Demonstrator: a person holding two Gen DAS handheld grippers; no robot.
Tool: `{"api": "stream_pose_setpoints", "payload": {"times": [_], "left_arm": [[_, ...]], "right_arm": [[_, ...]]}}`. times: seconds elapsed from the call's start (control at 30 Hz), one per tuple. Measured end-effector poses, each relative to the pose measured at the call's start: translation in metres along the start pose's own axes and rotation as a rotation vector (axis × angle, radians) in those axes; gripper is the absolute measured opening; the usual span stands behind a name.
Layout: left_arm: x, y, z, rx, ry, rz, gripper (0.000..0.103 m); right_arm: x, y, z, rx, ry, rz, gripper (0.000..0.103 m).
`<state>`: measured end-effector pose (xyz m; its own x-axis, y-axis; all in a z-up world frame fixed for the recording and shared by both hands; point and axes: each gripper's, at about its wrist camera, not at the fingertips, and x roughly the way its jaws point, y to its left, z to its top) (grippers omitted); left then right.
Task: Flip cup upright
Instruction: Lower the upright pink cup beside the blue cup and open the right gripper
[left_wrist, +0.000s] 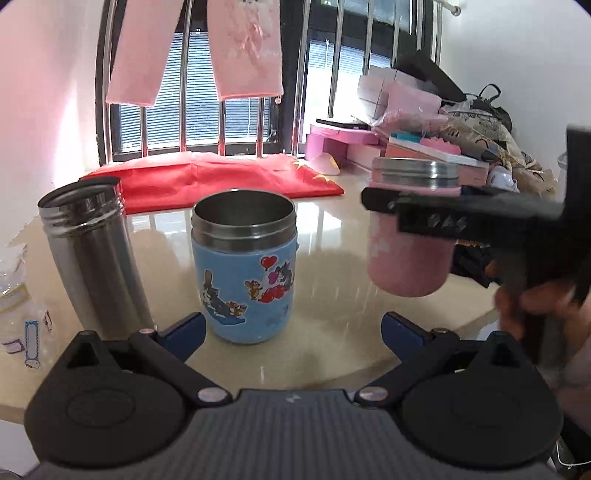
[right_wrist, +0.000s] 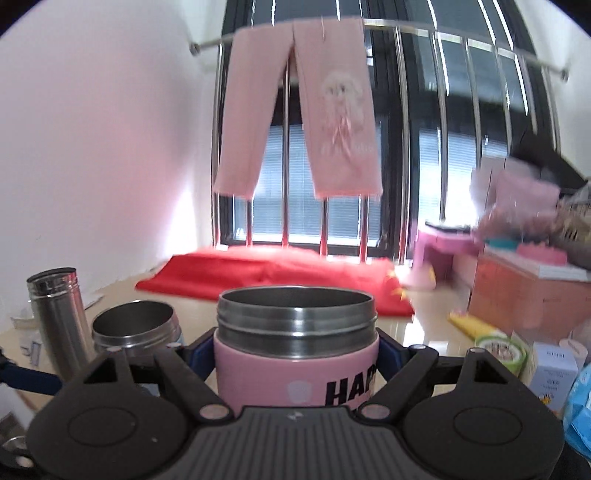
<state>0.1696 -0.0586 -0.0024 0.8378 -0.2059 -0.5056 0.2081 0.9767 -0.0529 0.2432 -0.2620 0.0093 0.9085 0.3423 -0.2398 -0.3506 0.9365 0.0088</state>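
My right gripper (right_wrist: 295, 350) is shut on a pink steel-rimmed cup (right_wrist: 295, 354) and holds it upright, mouth up. In the left wrist view the pink cup (left_wrist: 406, 254) hangs above the table at the right, clamped by the right gripper (left_wrist: 413, 206). My left gripper (left_wrist: 291, 328) is open and empty, its blue fingertips either side of the base of a blue cartoon cup (left_wrist: 245, 273) that stands upright on the table. The blue cup's rim (right_wrist: 133, 325) also shows in the right wrist view.
A tall steel flask (left_wrist: 92, 251) stands open at the left, also in the right wrist view (right_wrist: 59, 317). A red cloth (left_wrist: 221, 181) lies by the window. Pink boxes and clutter (left_wrist: 424, 136) fill the back right. Small boxes and a tape roll (right_wrist: 502, 350) sit at the right.
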Motion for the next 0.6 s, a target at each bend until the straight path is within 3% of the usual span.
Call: {"api": "stream_pose_setpoints", "payload": {"times": [0.13, 0.37, 0.6], "left_arm": [[0.002, 0.001, 0.001, 0.008, -0.015, 0.024, 0.103], [0.006, 0.008, -0.002, -0.011, -0.002, 0.050, 0.103], [0.000, 0.009, -0.001, -0.013, -0.028, 0.050, 0.103]], "right_arm": [[0.002, 0.007, -0.016, 0.002, -0.079, -0.028, 0.083], [0.020, 0.002, -0.049, 0.010, -0.090, -0.050, 0.083], [0.013, 0.003, -0.067, 0.000, -0.182, -0.036, 0.083]]}}
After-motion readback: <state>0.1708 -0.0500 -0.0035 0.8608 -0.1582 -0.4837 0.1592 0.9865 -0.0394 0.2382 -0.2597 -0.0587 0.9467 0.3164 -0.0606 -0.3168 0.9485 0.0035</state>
